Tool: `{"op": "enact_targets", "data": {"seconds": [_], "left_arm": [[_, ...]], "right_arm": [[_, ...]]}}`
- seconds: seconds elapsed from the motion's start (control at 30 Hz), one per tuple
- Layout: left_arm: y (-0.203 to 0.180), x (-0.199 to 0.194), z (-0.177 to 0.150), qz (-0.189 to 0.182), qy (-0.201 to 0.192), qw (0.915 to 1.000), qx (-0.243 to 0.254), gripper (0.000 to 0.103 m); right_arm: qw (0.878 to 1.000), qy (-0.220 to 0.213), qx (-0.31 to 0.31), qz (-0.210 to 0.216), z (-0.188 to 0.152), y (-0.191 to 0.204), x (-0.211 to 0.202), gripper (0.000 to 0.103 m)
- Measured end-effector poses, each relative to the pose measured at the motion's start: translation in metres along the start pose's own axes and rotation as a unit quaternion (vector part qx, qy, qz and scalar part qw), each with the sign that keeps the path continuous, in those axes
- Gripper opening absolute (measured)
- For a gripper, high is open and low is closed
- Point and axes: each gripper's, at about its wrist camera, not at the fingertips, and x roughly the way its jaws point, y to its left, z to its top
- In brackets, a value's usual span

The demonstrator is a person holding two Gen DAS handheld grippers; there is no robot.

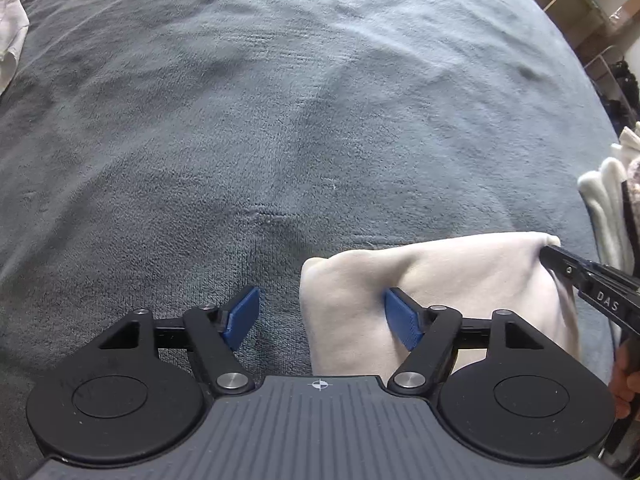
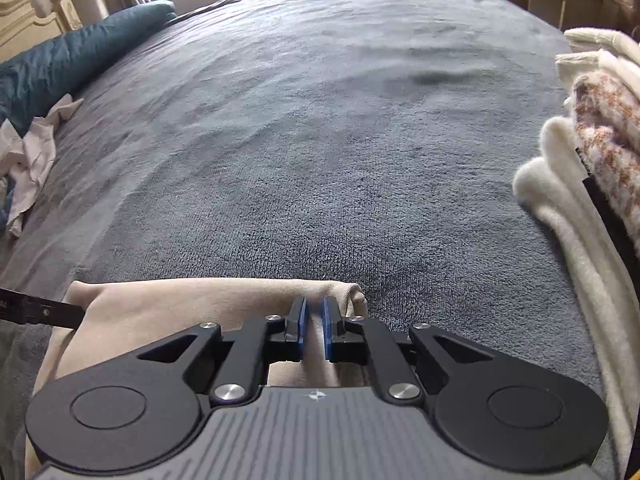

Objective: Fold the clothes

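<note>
Left wrist view showed the left tongs (image 1: 322, 314) spread wide, pinching nothing: one blue pad (image 1: 242, 320) hung over the bare blanket, the other lay against the near face of the cream garment (image 1: 460, 280), whose left folded edge stood in the gap between the two pads. The garment was a single folded piece lying on the grey-blue blanket (image 1: 280, 120) of the bed, at its near edge. At its far right corner the right tongs (image 1: 554, 254) came in from the side, and the letters "DAS" could be read in white on their black arm; part of a hand (image 1: 626, 384) showed below them. In the right wrist view the right tongs (image 2: 314, 320) were pressed together on a fold of that same cream garment (image 2: 180, 308), cloth passing between the two blue pads (image 2: 330, 328). The black tip of the left tongs (image 2: 40, 312) reached the garment's left corner. To the right stood one stack of folded clothes (image 2: 568, 208), cream knits with one speckled brown-and-white piece among them. At the far left lay one crumpled white garment (image 2: 36, 160) beside a teal pillow (image 2: 80, 56), with a cream bed frame (image 2: 32, 20) behind. No other writing was legible.
</note>
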Motion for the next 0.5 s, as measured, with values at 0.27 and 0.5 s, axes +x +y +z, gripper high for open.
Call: {"op": "enact_targets", "data": {"seconds": [0.27, 0.5], "left_arm": [[0.018, -0.058, -0.021, -0.028, -0.053, 0.9982, -0.007, 0.067], [0.017, -0.065, -0.093, -0.058, 0.023, 0.998, 0.0, 0.067]], "right_arm": [[0.992, 0.004, -0.054, 0.116, -0.005, -0.006, -0.084, 0.018], [0.983, 0.088, -0.128, 0.097, -0.074, 0.037, -0.077, 0.018]]}}
